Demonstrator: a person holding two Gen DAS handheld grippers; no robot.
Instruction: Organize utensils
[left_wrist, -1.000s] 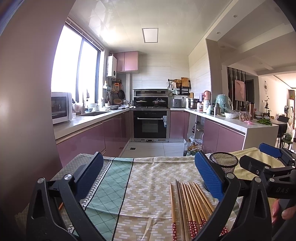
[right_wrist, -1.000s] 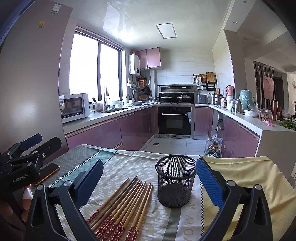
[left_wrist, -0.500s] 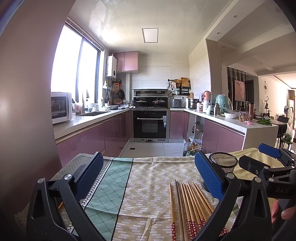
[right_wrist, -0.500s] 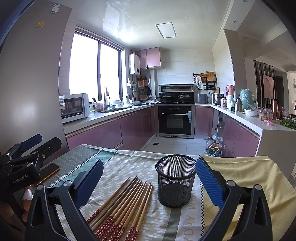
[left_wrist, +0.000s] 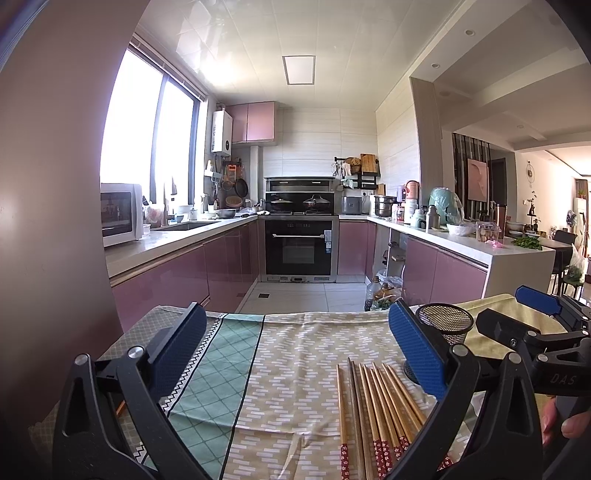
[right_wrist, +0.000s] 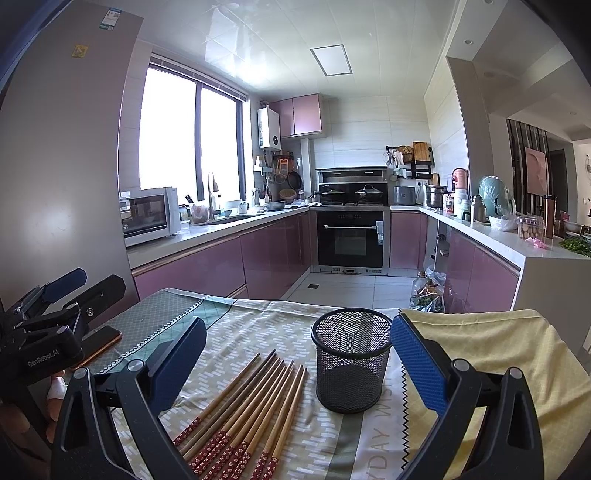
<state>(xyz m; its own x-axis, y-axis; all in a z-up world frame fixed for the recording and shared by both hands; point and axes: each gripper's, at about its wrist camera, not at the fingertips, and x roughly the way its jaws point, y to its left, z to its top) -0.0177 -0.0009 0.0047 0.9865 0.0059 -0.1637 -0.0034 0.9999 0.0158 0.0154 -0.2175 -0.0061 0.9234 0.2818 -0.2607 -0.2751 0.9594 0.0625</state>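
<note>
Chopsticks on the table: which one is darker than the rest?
The dark brown chopstick, second from the left in the row; the other chopsticks are light bamboo.

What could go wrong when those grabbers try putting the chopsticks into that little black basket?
The chopsticks lie packed side by side, so open fingers may pinch several or scatter them. The mesh cup looks light and stands free on loose cloth, so a bump could tip it.

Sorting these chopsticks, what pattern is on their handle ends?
Dark red with small white flowers on the chopsticks, clearest in the right wrist view.
</note>
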